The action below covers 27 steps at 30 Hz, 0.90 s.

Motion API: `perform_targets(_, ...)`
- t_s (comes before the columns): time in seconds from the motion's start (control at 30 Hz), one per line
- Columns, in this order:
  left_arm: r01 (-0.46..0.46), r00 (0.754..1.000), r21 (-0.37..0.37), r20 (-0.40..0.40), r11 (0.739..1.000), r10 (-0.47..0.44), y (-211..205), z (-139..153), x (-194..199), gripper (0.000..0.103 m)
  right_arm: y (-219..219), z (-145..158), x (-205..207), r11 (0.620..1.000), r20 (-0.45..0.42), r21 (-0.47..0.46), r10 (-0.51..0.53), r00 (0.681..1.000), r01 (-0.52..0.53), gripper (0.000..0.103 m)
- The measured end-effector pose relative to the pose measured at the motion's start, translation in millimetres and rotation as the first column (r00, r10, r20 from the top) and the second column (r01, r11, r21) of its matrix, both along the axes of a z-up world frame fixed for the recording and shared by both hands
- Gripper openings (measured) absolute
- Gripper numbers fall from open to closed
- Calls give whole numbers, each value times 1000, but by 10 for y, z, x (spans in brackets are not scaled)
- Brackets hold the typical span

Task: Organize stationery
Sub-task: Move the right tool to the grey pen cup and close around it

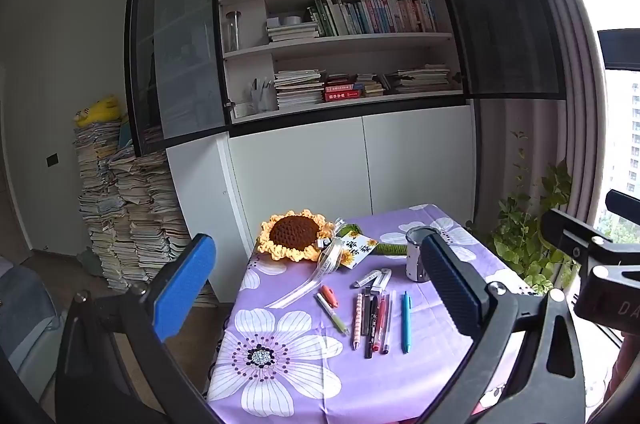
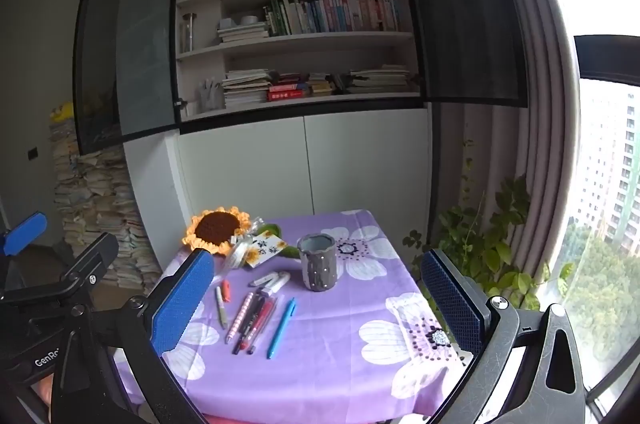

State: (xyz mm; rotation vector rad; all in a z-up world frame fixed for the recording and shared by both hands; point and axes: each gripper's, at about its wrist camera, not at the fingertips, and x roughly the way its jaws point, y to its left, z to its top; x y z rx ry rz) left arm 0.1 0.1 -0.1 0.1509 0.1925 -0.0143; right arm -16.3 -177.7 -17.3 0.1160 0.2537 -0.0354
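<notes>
Both wide apart and empty: left gripper, right gripper. Pens loose on purple floral tablecloth, beside grey pen cup. "GenRo" partly legible on left gripper body.

Two wrist fisheyes side by side, well back, facing the shared table and bookcase.

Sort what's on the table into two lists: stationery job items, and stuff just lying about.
For the job:
- pen cup
- blue pen
- clustered pens, lying side by side
- green-barrelled pen
- small orange item, type unclear
- white pieces near the cup

Lying about:
- crochet sunflower
- its tag and ribbon
- floral tablecloth
- plant beside the table
</notes>
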Motion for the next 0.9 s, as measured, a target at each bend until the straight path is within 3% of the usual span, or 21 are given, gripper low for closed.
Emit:
perform_targets(0.07,-13,1000,-3,-3,1000,13,24,-20,26,102,1,55,-26,999,-16,23,29,999,-29,103)
perform_targets(0.17,-38,999,-9,-20,999,37,73,-42,89,102,-86,200,-128,984,-33,151,104,994,-98,103)
perform_targets(0.23,-55,997,-16,-46,998,54,126,-66,204,102,-162,332,-194,966,-55,242,110,992,-94,103)
perform_targets(0.3,-61,996,-30,-70,998,58,175,-65,306,102,-187,474,-216,962,-87,268,81,993,-55,103)
perform_targets(0.47,-61,990,-43,-127,997,55,163,-164,520,102,-99,756,-237,984,-95,160,-62,994,77,103)
perform_targets(0.9,-84,990,-34,-120,996,79,94,-293,772,102,259,629,8,993,-55,-121,-6,998,-1,103)
